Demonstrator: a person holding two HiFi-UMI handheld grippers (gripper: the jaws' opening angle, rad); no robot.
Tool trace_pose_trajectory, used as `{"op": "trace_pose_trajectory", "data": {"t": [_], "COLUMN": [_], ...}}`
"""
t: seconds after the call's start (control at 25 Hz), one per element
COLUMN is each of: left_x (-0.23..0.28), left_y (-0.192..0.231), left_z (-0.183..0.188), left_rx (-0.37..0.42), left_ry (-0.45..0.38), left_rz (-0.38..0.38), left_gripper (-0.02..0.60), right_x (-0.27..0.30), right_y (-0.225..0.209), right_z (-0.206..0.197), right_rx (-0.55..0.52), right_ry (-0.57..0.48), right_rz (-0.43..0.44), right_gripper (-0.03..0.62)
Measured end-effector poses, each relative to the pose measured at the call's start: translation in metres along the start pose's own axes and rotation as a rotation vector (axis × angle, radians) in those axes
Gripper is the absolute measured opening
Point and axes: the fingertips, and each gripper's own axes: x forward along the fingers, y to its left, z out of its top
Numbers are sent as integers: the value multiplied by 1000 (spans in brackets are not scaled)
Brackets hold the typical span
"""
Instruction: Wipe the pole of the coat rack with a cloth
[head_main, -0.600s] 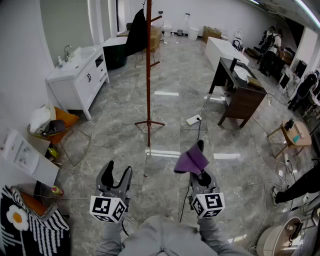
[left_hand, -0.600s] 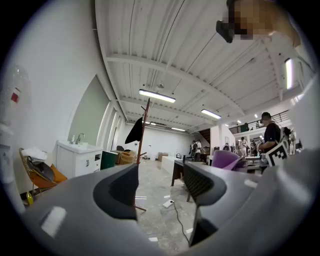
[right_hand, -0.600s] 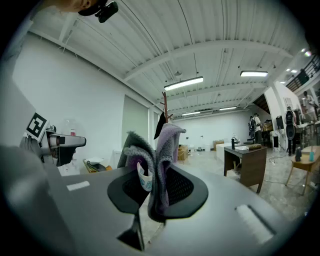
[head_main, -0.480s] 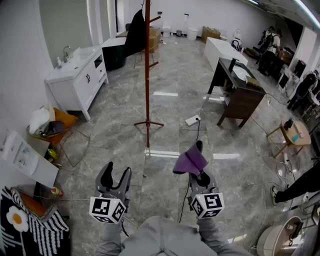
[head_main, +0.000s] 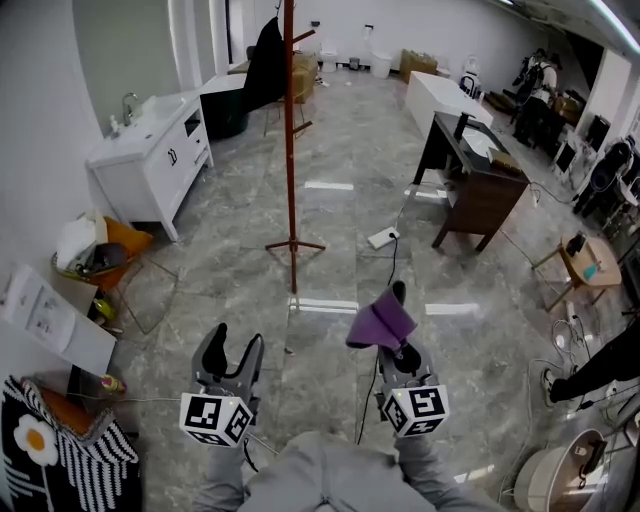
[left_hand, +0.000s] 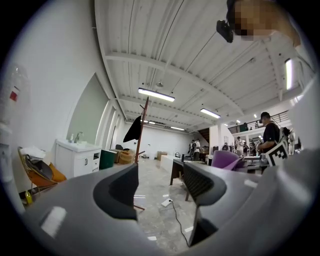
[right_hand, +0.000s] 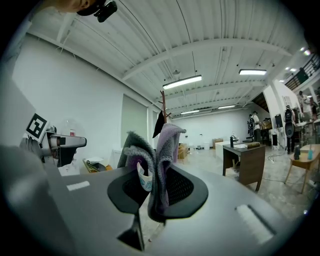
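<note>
Well, right gripper (head_main: 393, 335) fingers clamp purple cloth (head_main: 380, 322), left gripper (head_main: 235, 348) fingers apart, empty; coat rack pole (head_main: 291, 150) well ahead of fingers, could tip if pushed hard

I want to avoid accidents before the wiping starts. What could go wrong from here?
A cable runs over the floor from a power strip toward the person, right of the rack; a foot could catch on it.
The rack stands on thin legs with a dark coat high on one side; a hard push on the pole might tip it. The open left claw could steady it.
The right claw pinches only part of the cloth; it may slip out in rubbing.
</note>
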Motion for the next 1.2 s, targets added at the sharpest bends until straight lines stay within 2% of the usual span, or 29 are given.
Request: {"op": "trace_pose_trajectory", "data": {"t": [0.4, 0.88, 1.2], "left_x": [18, 61, 106], "left_y": [-15, -49, -36], "left_z": [-8, -22, -32], "left_rx": [-2, 24, 19], "left_ry": [10, 53, 69], "left_rz": [4, 9, -9], "left_gripper": [308, 308, 308], "right_x": [2, 19, 56], "right_y": [-26, -76, -92], "right_z": [-3, -18, -31], "right_rx": [24, 30, 42], "right_ry": [-7, 32, 59], "right_rz": [-9, 24, 13], "right_gripper": [56, 57, 57]}}
